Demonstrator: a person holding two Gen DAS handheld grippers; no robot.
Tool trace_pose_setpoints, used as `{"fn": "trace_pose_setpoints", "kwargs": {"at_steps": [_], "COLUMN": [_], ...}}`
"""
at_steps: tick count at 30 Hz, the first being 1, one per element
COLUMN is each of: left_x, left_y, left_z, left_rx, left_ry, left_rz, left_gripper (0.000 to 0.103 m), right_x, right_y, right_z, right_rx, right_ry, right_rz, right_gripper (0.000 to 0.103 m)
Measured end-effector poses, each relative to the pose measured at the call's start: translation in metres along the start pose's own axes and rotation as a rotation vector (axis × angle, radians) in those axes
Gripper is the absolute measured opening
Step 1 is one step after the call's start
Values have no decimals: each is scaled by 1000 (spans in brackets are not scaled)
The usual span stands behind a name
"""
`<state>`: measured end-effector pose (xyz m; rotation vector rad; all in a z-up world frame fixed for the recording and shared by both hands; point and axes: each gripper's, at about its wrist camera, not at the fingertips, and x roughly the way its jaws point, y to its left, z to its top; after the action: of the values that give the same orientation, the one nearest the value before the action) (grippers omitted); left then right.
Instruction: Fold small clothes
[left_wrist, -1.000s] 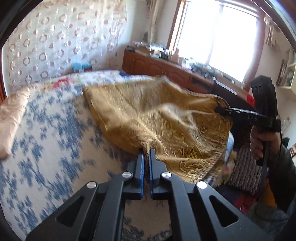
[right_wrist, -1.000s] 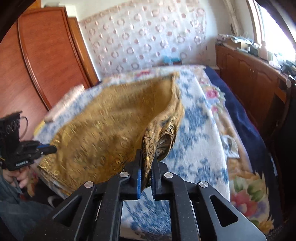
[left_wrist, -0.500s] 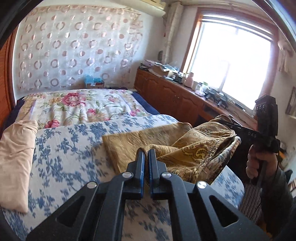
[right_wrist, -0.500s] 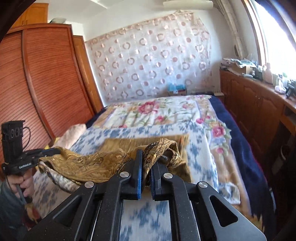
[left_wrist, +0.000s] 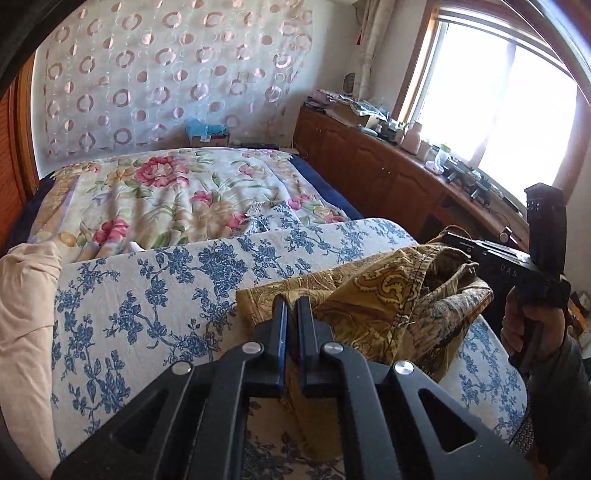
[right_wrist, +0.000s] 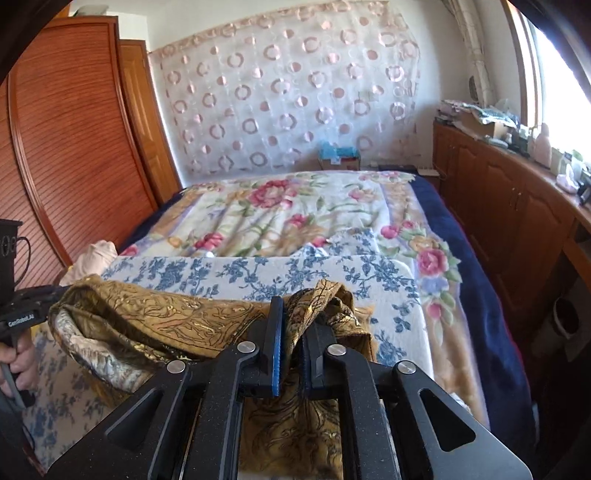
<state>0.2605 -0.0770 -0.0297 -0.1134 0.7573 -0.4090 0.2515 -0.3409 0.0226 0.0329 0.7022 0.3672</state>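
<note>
Left wrist: both tools (left_wrist: 291, 314) (right_wrist: 291, 325) pinch the gold garment (left_wrist: 373, 295).

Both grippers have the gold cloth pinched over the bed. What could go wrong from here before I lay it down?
1. The gold cloth sags bunched between the left hand-held gripper and the right hand-held gripper; laid down like this, the fold may land wrinkled or uneven.
2. The right pinch holds a thick twisted wad, so layers could slip out.
3. The cloth hangs near the edge of the blue floral bedspread; slack could slide off the bed.
</note>
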Motion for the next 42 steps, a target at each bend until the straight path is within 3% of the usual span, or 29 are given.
{"fn": "trace_pose_setpoints", "kwargs": {"at_steps": [3,5,6,7,9,14,17,22,26,27,29,31,33,36,40,42], "left_x": [-2,-7,-11,-16,-24,-37,-33,-18,-15,-14,-11,-6,-1,13,31,38], "left_y": [-2,-5,-5,-4,-1,5,8,3,0,-1,-3,-6,-10,-13,-5,4], "left_z": [2,2,3,4,5,-5,-16,-37,-42,-42,-40,-34,-27,-12,9,14], "left_rx": [24,41,50,50,41,57,62,105,117,117,116,116,128,140,98,75], "left_ry": [4,-6,-22,-36,-49,-43,4,86,106,108,109,109,99,84,54,47], "left_rz": [-6,-1,11,12,-6,12,-1,7,5,7,8,2,-5,4,43,102], "left_gripper": [5,20,39,42,45,49,51,52,52,52,52,52,52,52,52,52], "right_x": [0,-2,-5,-8,-14,-30,-30,-15,6,14,21,26,26,25,33,30], "right_y": [-3,-3,-4,-6,-13,-25,-26,-14,-13,-14,-18,-23,-28,-39,-50,-50], "right_z": [0,2,2,3,7,5,-7,-25,-24,-21,-18,-12,-8,-5,-8,-8], "right_rx": [-12,-18,-23,-21,11,5,-30,-139,-174,-179,-170,-150,-129,-62,-8,-8], "right_ry": [4,4,3,-5,-25,-42,0,62,86,95,97,90,62,35,74,73], "right_rz": [16,25,28,15,14,-28,-23,-37,-39,-44,-28,13,28,-16,-70,-86], "right_gripper": [10,13,21,44,67,67,67,67,67,66,54,27,11,5,4,4]}}
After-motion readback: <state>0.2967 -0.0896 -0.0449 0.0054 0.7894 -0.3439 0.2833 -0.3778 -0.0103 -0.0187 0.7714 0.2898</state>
